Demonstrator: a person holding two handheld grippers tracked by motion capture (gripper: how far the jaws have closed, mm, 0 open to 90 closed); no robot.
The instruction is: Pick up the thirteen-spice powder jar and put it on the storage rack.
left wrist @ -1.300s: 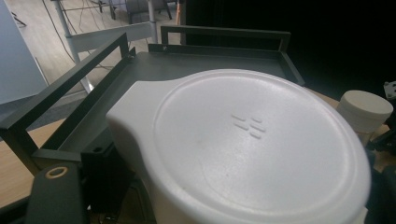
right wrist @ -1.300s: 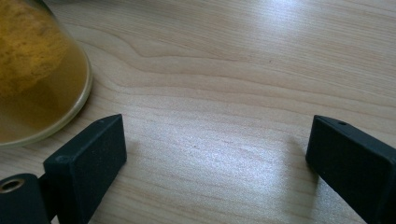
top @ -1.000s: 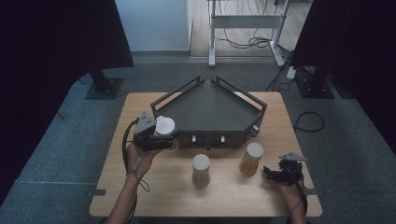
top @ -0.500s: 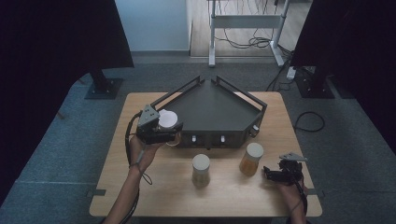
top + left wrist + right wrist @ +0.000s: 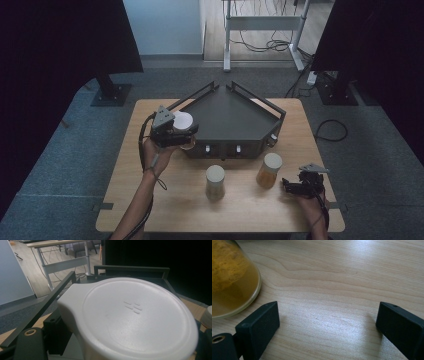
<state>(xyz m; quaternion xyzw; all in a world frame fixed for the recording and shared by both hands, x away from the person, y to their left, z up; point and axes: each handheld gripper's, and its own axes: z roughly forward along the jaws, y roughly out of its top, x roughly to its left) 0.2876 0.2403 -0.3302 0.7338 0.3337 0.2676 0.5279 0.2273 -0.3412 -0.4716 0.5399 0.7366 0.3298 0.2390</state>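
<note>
Carrying white-lidded jar (image 5: pixel 183 121), clamped in left tongs (image 5: pixel 181 134), toward black tray (image 5: pixel 235 117); placement inside judged next. Right tongs (image 5: pixel 295 186) wide, empty, on surface (image 5: pixel 165 200).

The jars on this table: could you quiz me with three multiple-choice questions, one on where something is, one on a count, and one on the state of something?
1. Where is the jar that the left gripper holds?
A. at the left corner of the dark tray
B. on the floor
C. beside the right hand

2. How many white-lidded jars stand on the table in front of the tray?
A. none
B. two
C. four

3. How do the jaws of the right gripper stand?
A. clamped on a jar
B. clamped on a cable
C. apart, with bare wood between them

Answers: 1 A, the high view shows it raised at the tray's left corner. 2 B, a pale jar and an orange-filled jar stand there. 3 C, the right gripper view shows wood between the two black jaws.
</note>
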